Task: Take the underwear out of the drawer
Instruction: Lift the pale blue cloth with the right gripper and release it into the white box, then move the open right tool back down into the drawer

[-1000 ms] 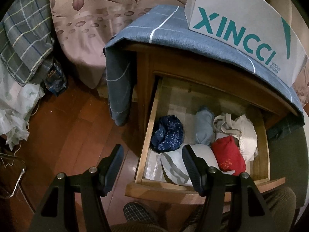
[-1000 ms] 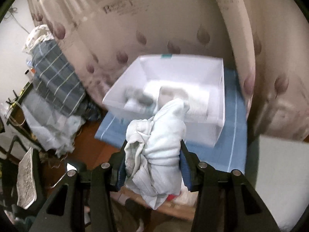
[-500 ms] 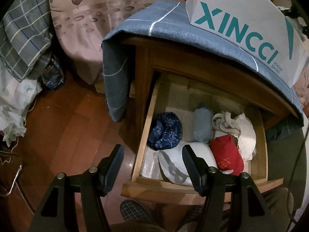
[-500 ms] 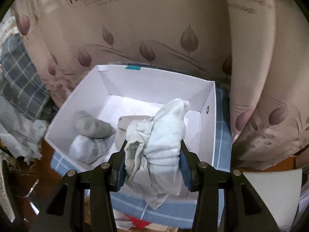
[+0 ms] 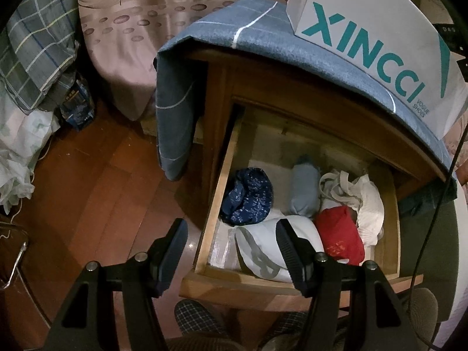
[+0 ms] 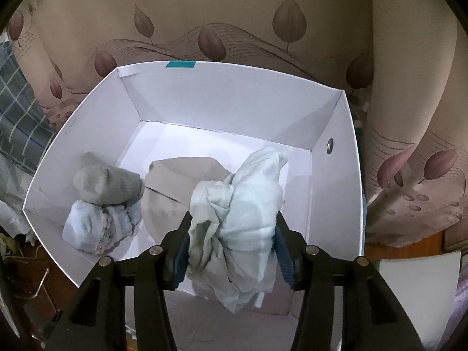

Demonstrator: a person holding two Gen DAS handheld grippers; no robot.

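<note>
- Two rolled garments lie in the white shoe box's (image 6: 187, 93) left corner
- right gripper (image 6: 231, 251), jaws just widening, holds pale underwear (image 6: 239, 210) above it
- left gripper (image 5: 231, 251) gapes empty over the drawer (image 5: 216, 193)

Pale bunched underwear (image 6: 234, 219) above white box; drawer (image 5: 216, 204) open

Open wooden drawer (image 5: 218, 199) holding rolled underwear: dark blue (image 5: 248, 196), pale blue (image 5: 304, 190), red (image 5: 340, 235), white (image 5: 370, 207). Shoe box (image 5: 377, 44) on blue cloth (image 5: 263, 44) above. Left gripper (image 5: 231, 251), jaws apart, empty, over the drawer's front corner.
</note>
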